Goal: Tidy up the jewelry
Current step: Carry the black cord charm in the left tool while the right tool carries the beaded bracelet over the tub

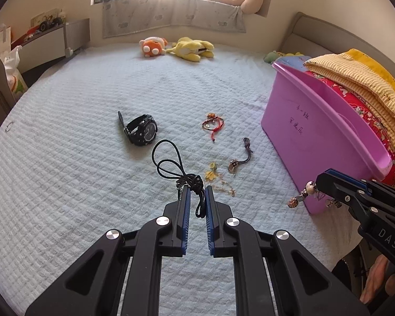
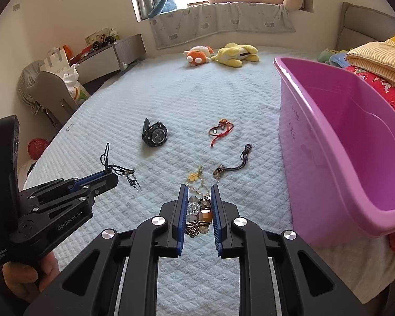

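a black cord necklace (image 1: 183, 173) is pinched in the nearly closed left gripper (image 1: 195, 192). a bead bracelet (image 2: 198, 216) is pinched in the right gripper (image 2: 199, 192). both are held above the bed (image 1: 65, 158) and should next be dropped into the pink tub (image 2: 355, 144). a watch (image 1: 142, 130) and a red bracelet (image 1: 213, 125) are left lying there.

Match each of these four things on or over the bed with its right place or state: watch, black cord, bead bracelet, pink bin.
Things:
1. watch
2. black cord
3. bead bracelet
4. pink bin

Places or states:
A. held in the right gripper
B. standing at the right of the bed, nothing seen inside
C. lying on the bedspread, not held
D. held in the left gripper

Pairs: 1-C, 2-D, 3-A, 4-B
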`<state>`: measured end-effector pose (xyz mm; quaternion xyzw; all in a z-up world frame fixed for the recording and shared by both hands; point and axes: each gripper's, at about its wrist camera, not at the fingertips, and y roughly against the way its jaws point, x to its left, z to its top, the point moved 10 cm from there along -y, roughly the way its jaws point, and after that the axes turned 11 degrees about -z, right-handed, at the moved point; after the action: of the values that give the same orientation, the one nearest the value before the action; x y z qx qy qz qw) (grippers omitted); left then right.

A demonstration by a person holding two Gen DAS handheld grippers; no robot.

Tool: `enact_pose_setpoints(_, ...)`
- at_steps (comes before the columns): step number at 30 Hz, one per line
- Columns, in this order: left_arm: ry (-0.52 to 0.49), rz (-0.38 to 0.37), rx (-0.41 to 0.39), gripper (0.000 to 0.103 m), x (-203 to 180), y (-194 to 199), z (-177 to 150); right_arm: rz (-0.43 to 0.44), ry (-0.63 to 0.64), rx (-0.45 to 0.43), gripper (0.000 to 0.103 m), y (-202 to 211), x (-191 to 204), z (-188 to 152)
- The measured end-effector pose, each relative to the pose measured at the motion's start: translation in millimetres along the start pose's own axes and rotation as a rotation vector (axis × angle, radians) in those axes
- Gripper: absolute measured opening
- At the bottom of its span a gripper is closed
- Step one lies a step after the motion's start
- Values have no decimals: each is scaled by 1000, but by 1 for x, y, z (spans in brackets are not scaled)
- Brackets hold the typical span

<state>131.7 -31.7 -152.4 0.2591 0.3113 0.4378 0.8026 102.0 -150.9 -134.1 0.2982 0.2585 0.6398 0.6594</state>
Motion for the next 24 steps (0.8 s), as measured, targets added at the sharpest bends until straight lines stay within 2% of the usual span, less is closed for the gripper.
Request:
enact_pose_setpoints(10,-53,-96,-46,11,-61,6,58,-17,-42,-99,17,42,-42,44)
enact_pose_setpoints(20,-163,-198,-97,11,-154,-2,115,-98,-143,-187,17,81,-129,70)
enact_pose_setpoints(24,-194,-237,-93,11,-191,-13,131,-133,-186,-216,17,93,-165,78)
